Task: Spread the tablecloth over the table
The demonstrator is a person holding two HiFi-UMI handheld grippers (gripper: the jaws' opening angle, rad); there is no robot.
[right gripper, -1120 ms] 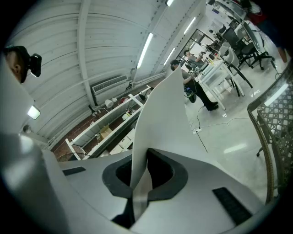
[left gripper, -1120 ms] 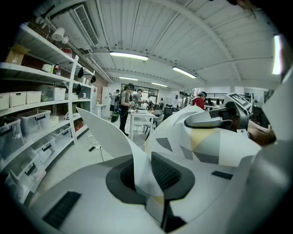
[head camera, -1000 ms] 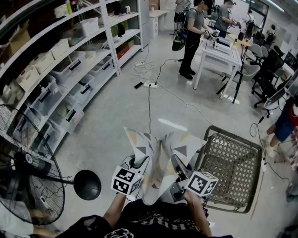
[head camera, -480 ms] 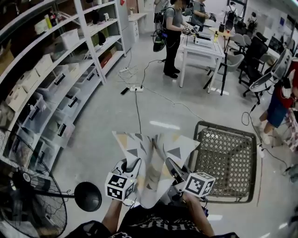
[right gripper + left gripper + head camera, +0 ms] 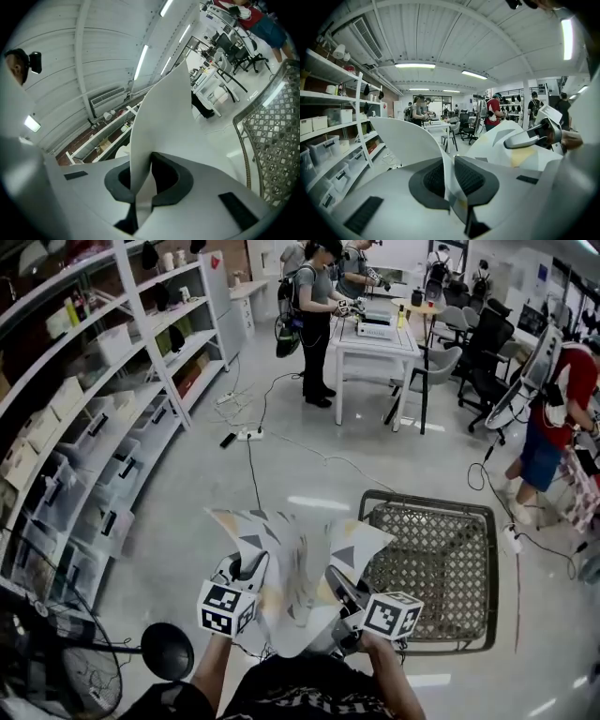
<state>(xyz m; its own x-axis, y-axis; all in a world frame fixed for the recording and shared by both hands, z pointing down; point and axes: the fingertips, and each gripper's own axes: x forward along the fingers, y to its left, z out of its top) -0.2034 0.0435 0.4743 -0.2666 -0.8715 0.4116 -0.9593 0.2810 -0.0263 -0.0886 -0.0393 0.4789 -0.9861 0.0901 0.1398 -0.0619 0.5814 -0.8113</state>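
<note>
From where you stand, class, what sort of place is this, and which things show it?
Most likely a lab or workshop: long shelving stacked with storage bins, a white work table where people stand, and office chairs beyond it.

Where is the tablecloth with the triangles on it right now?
In the head view the white triangle-patterned tablecloth is bottom centre, pinched by the left tool and right tool, just left of the woven-top metal table.
</note>
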